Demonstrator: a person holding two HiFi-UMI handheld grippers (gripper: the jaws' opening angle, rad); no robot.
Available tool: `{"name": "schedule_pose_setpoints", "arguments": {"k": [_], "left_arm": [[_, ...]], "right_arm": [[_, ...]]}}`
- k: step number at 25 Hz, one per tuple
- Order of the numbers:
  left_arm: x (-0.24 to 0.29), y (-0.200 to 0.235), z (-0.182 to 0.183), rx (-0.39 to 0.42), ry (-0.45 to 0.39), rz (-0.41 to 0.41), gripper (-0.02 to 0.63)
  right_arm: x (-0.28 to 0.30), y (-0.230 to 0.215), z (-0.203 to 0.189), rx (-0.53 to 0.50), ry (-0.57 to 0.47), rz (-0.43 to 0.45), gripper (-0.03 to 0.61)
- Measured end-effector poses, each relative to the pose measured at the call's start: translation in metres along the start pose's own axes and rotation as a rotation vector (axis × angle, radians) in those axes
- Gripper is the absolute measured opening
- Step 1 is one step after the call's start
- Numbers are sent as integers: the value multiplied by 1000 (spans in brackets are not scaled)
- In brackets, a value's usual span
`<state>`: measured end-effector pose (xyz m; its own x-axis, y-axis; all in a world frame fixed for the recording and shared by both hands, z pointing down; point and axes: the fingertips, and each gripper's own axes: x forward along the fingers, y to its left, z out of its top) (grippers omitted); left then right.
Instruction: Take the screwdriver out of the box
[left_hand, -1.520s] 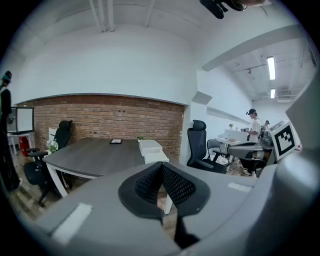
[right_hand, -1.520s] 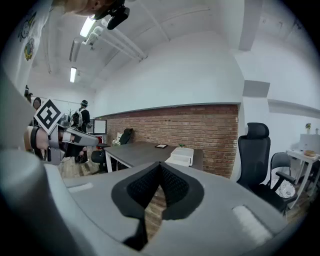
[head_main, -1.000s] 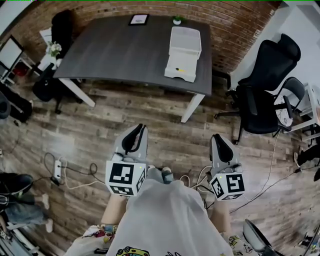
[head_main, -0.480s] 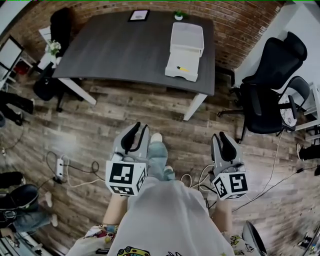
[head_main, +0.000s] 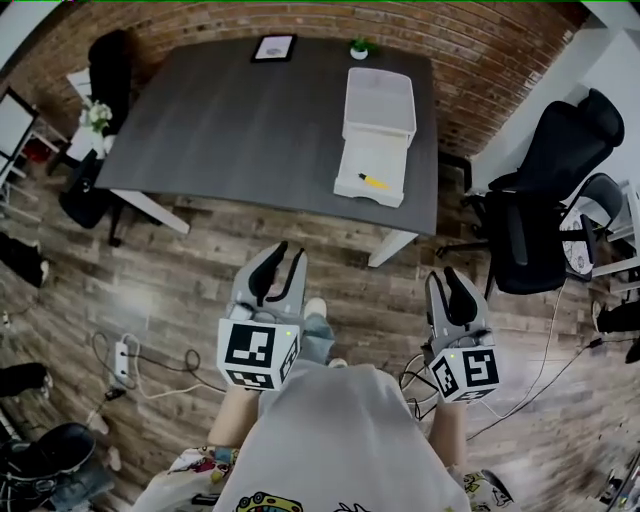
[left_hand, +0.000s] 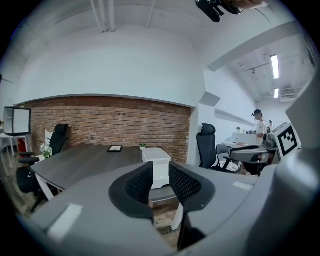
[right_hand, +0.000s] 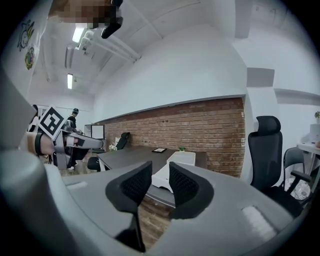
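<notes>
A white box (head_main: 377, 125) stands on the right part of the dark grey table (head_main: 230, 120), its low front section toward me. In that section lies a small yellow screwdriver (head_main: 372, 182). Both grippers hang over the wooden floor, well short of the table. My left gripper (head_main: 279, 263) and right gripper (head_main: 451, 281) point at the table. Their jaws have just been opening and hold nothing. In the left gripper view the box (left_hand: 156, 159) shows beyond the open left gripper (left_hand: 160, 181). In the right gripper view the box (right_hand: 182, 159) lies past the right gripper (right_hand: 160, 182).
Black office chairs (head_main: 545, 190) stand right of the table, another chair (head_main: 110, 62) at its far left. A picture frame (head_main: 274, 47) and a small plant (head_main: 359, 46) sit at the table's back edge by the brick wall. A power strip (head_main: 122, 352) and cables lie on the floor.
The table and box have come nearer and lower in the head view as I walked toward them. Both grippers' jaws stand wider apart than a second ago.
</notes>
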<state>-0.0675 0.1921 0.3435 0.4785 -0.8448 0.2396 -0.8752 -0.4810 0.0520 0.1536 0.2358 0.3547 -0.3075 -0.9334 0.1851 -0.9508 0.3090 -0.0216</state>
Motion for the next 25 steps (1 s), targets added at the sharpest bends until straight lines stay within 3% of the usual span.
{"name": "schedule_pose_setpoints", "arguments": {"k": [9, 25], "left_arm": [[63, 59, 27, 18, -6, -35, 125], [110, 100, 9, -22, 76, -84, 177]], "right_arm": [[79, -5, 19, 8, 11, -17, 117], [136, -10, 15, 33, 64, -61, 133]]}}
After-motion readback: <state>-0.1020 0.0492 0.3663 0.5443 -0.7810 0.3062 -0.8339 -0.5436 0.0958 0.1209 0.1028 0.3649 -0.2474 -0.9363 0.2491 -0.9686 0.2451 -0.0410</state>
